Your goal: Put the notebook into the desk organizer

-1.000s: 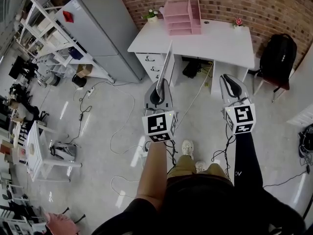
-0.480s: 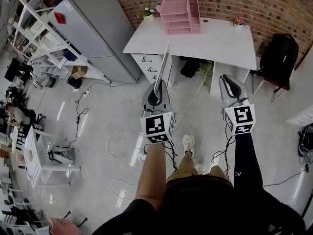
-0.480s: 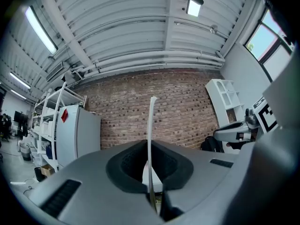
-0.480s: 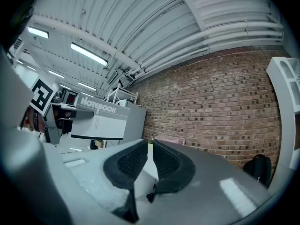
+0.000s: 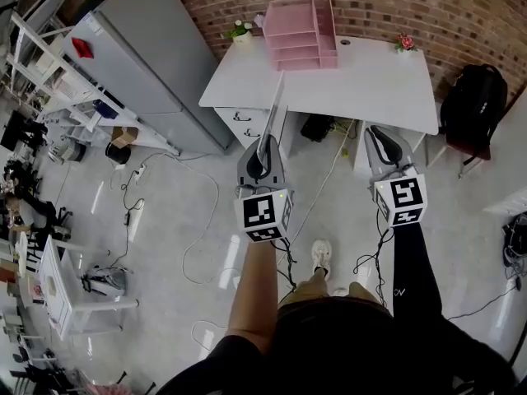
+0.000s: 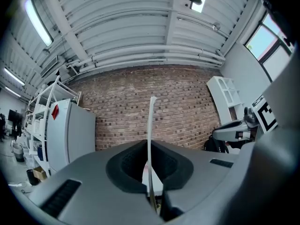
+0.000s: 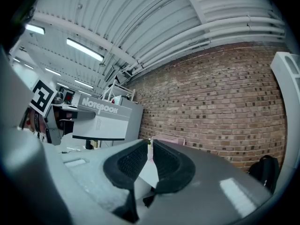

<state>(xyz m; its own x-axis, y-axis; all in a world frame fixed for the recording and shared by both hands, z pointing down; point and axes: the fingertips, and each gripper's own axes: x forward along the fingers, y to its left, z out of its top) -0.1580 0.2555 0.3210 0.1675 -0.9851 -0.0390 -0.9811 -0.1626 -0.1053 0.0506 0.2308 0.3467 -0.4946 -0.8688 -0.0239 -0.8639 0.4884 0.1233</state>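
A thin grey notebook (image 5: 275, 112) stands edge-on in my left gripper (image 5: 263, 156), which is shut on its lower edge. In the left gripper view the notebook (image 6: 150, 125) rises as a thin white strip from between the pads of that gripper (image 6: 150, 172). The right gripper view shows the notebook's printed grey cover (image 7: 96, 121) at the left. My right gripper (image 5: 380, 138) is held level beside the left one, and there (image 7: 151, 161) its pads are together on nothing. Both point at a white desk (image 5: 354, 81) where a pink desk organizer (image 5: 300, 31) stands against the brick wall.
A tall grey cabinet (image 5: 144, 56) stands left of the desk, with white shelving (image 5: 49, 64) beyond it. A black backpack (image 5: 471, 97) sits on a chair at the right. Cables (image 5: 198, 220) trail over the floor. Small flower pots (image 5: 239, 30) stand on the desk.
The person has stepped toward the desk, which now sits nearer in the head view. Both grippers keep their pose, the notebook still in the left one.
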